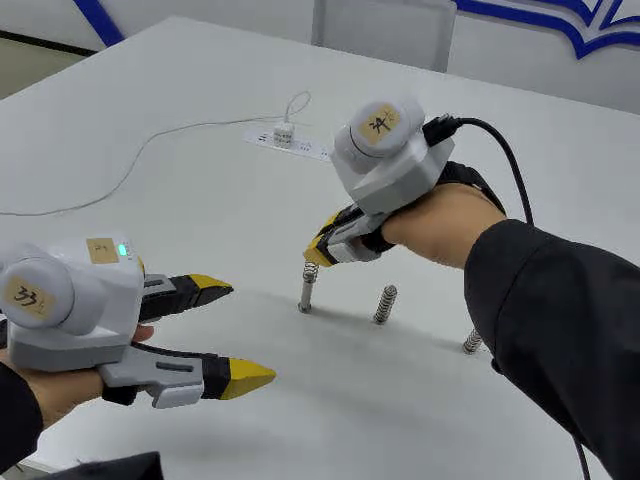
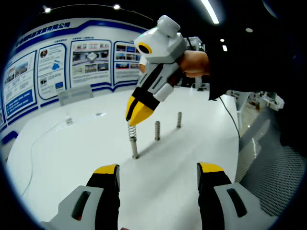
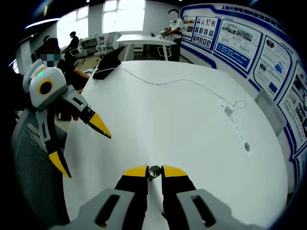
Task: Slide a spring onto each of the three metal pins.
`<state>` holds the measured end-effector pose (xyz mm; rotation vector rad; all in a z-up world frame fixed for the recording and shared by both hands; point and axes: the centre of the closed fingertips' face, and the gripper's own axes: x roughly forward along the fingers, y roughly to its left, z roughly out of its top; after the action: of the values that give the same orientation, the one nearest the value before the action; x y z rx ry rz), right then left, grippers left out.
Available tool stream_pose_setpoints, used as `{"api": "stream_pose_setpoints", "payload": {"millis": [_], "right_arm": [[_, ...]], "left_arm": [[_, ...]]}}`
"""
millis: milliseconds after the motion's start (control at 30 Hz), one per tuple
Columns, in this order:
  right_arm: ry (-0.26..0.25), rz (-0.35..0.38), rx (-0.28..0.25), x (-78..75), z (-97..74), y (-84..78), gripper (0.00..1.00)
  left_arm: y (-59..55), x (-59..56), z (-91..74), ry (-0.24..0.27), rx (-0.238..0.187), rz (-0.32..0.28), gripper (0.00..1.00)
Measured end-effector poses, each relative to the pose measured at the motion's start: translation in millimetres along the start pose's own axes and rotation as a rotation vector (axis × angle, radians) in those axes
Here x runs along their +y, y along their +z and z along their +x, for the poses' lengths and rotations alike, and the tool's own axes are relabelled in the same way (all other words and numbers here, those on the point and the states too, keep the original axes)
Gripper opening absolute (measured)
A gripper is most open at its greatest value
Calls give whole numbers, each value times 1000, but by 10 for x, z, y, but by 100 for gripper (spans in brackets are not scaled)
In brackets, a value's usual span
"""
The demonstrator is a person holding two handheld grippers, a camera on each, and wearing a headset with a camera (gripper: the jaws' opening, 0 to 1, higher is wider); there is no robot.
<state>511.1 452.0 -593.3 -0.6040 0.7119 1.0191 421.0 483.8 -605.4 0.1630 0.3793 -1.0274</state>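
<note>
The right claw (image 1: 318, 255) is clenching a spring (image 1: 310, 271) at its 6 o'clock, threading it over the leftmost pin (image 1: 305, 298). The left claw (image 1: 250, 333) is hanging released at the white counter's (image 1: 200, 210) 7 o'clock. Blue-trimmed posters (image 2: 53, 62) are lining the wall.

White table (image 1: 200, 200), poster wall (image 2: 91, 57) (blue-trimmed)
</note>
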Motion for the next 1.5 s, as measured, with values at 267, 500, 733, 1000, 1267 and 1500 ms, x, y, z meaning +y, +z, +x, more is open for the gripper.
{"api": "stream_pose_setpoints", "payload": {"millis": [267, 500, 733, 1000, 1267, 1500], "right_arm": [[3, 9, 10, 21, 65, -67, 11], [4, 13, 21, 4, 160, -120, 12], [7, 15, 33, 31, 221, -175, 12], [14, 37, 45, 45, 288, -251, 12], [17, 43, 47, 36, 376, -303, 12], [15, 45, 44, 16, 377, -318, 12]], "left_arm": [[-5, -7, 2, -3, 3, 1, 66], [-6, -7, -2, -2, 4, 1, 66], [-5, -2, -5, 0, 3, 0, 66], [-10, -1, -2, -2, 3, -1, 66], [-9, 3, -5, 1, 2, -4, 66], [-15, -5, -1, -1, 6, -4, 66]]}}
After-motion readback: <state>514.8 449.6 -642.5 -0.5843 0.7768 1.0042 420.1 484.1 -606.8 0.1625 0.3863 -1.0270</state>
